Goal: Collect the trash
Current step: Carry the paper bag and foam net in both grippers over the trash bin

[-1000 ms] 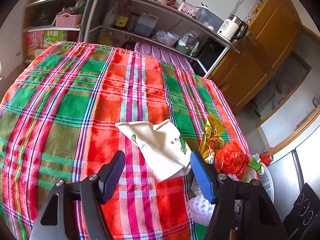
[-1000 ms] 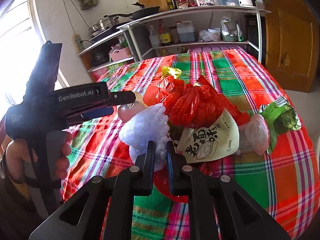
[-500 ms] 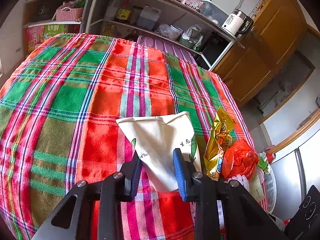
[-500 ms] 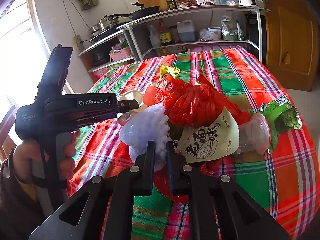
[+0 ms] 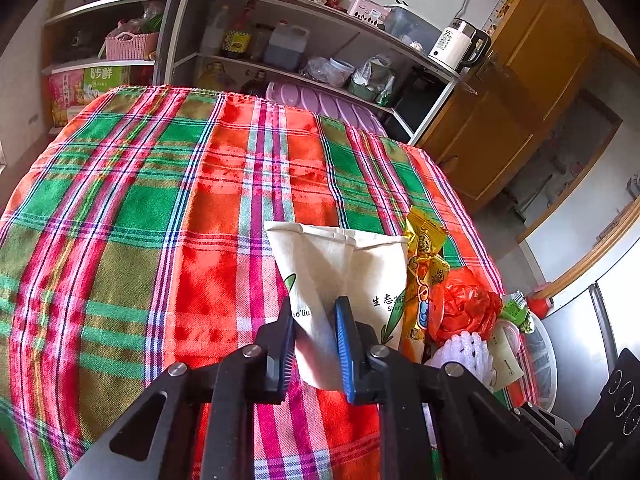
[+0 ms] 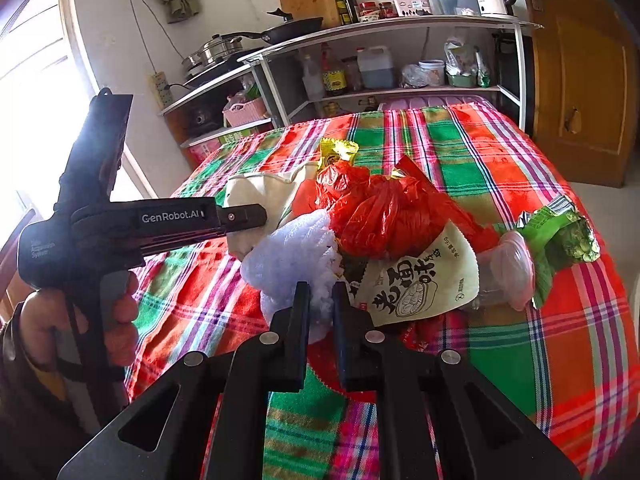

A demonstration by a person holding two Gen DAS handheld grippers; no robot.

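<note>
The left gripper [image 5: 315,322] has its jaws closing on the near end of the cream paper bag with green leaf print [image 5: 344,268], which lies between them on the plaid-clothed desk [image 5: 140,240]. The right gripper [image 6: 320,300] is clamped on white foam netting [image 6: 290,258]. Beyond it sit a red plastic bag [image 6: 372,208] and a green snack wrapper [image 6: 560,232] near the desk's right edge. Bare cloth stretches left of the left jaws to the far edge.

Cream bag's [image 5: 340,264] near end (behind left gripper [image 5: 314,340]) hidden

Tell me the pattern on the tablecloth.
Red, green and pink plaid tablecloth, seen best from the left wrist.
</note>
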